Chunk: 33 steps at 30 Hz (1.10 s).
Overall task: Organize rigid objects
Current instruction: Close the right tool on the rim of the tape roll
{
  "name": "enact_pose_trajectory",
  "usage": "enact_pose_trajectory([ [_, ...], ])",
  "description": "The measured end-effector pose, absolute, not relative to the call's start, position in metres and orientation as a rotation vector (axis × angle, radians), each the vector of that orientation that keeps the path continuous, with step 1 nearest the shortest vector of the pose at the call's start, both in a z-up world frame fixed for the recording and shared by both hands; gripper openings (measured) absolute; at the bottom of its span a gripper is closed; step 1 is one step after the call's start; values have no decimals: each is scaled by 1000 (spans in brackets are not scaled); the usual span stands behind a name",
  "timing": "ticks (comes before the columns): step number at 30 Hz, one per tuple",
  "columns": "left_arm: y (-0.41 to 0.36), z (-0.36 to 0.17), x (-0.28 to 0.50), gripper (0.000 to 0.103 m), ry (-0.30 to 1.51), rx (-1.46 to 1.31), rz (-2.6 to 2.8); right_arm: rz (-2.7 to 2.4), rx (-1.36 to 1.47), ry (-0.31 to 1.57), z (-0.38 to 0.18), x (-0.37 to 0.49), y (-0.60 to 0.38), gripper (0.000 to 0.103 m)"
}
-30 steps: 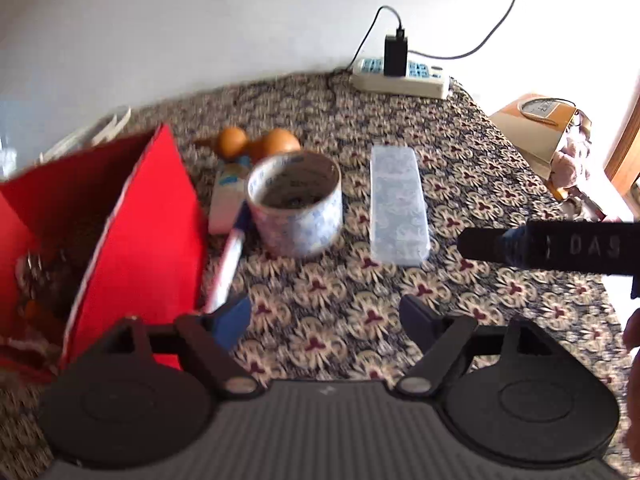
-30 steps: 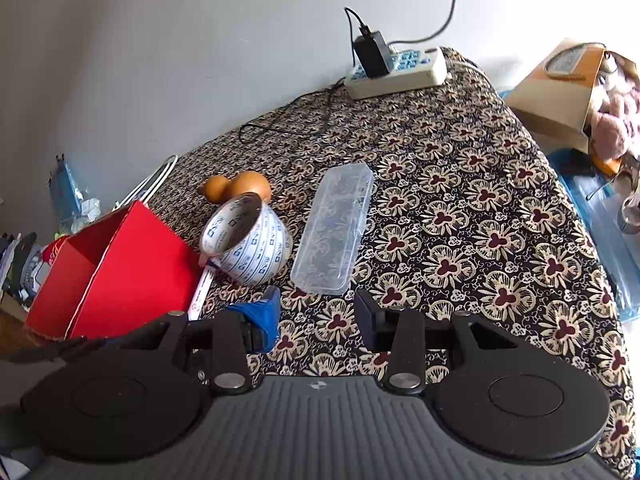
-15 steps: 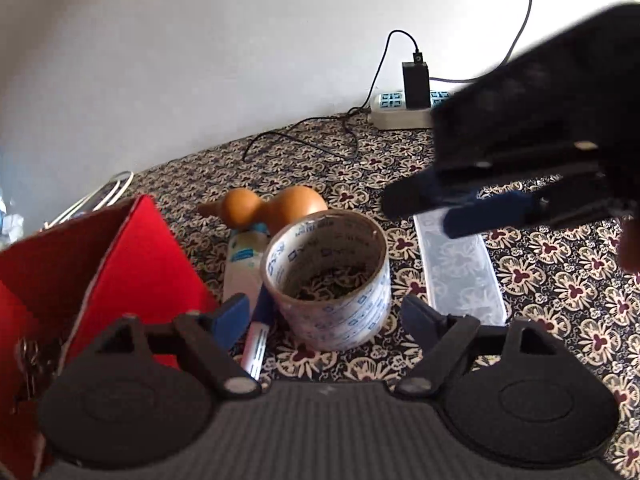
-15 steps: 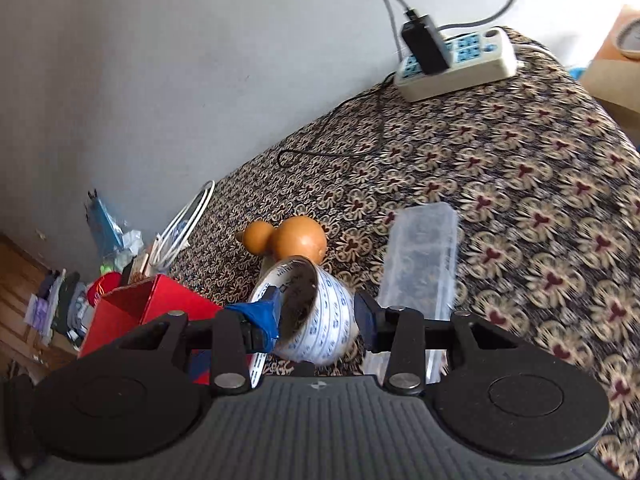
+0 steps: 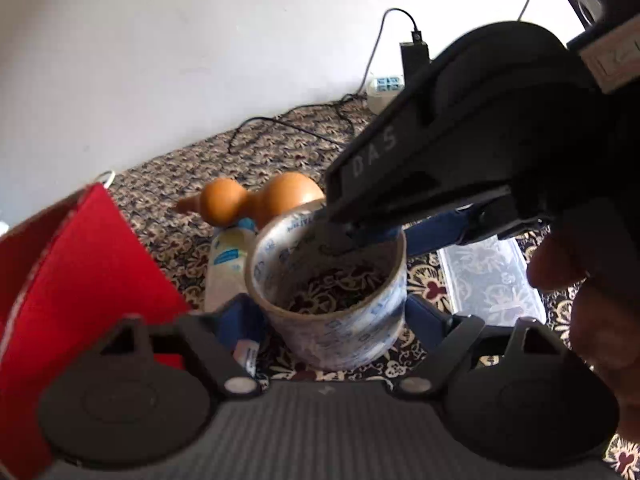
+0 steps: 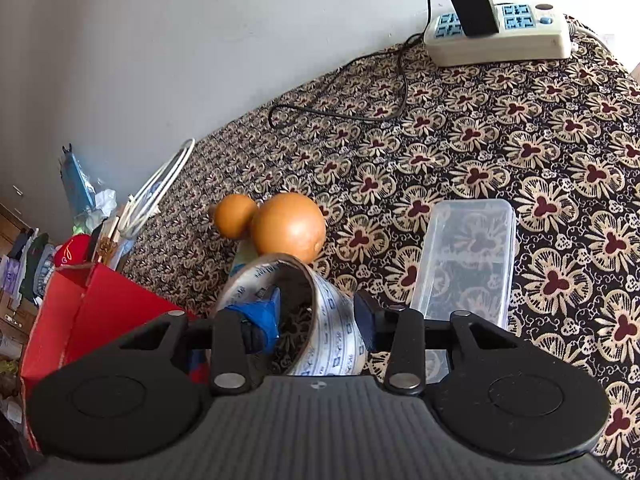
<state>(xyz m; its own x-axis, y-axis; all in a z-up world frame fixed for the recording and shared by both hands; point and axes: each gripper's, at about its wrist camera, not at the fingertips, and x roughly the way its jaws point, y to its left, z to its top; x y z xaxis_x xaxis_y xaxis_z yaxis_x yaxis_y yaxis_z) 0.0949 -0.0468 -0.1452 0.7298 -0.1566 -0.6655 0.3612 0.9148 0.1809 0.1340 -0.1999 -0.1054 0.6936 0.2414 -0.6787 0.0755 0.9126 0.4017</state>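
A tape roll (image 5: pixel 340 320) (image 6: pixel 332 332) printed white and blue stands on the flowered cloth. My left gripper (image 5: pixel 332 320) is open, one finger on each side of the roll. My right gripper (image 6: pixel 316 316) straddles the roll's right wall: its blue-padded left finger is inside the core and its right finger is outside. Its jaws are closing, with a gap still showing at the wall. An orange gourd (image 5: pixel 264 200) (image 6: pixel 288 228) lies just behind the roll. A clear plastic case (image 6: pixel 464 256) (image 5: pixel 488 276) lies to the right.
An open red box (image 5: pixel 80 280) (image 6: pixel 100 312) stands at the left. A white bottle (image 5: pixel 226 264) and a marker (image 5: pixel 246 354) lie between it and the roll. A power strip (image 6: pixel 496 36) with a cable sits by the far wall. A hand (image 5: pixel 580 280) holds the right gripper.
Both grippers have closed in on the tape roll. The right one came in from the right and dropped over the roll's wall, one finger into the core. The left now flanks the roll.
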Motion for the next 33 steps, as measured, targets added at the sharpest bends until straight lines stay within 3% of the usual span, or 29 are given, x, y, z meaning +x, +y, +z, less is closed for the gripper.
enact_pose_trajectory([
  [9,-49,-139,79,78,675,323,-291,95,456,788,-103,118,-203,9],
  [33,-18,-99,-76,75,688,340,-315,213,406,866,-88,-13,-161,8],
])
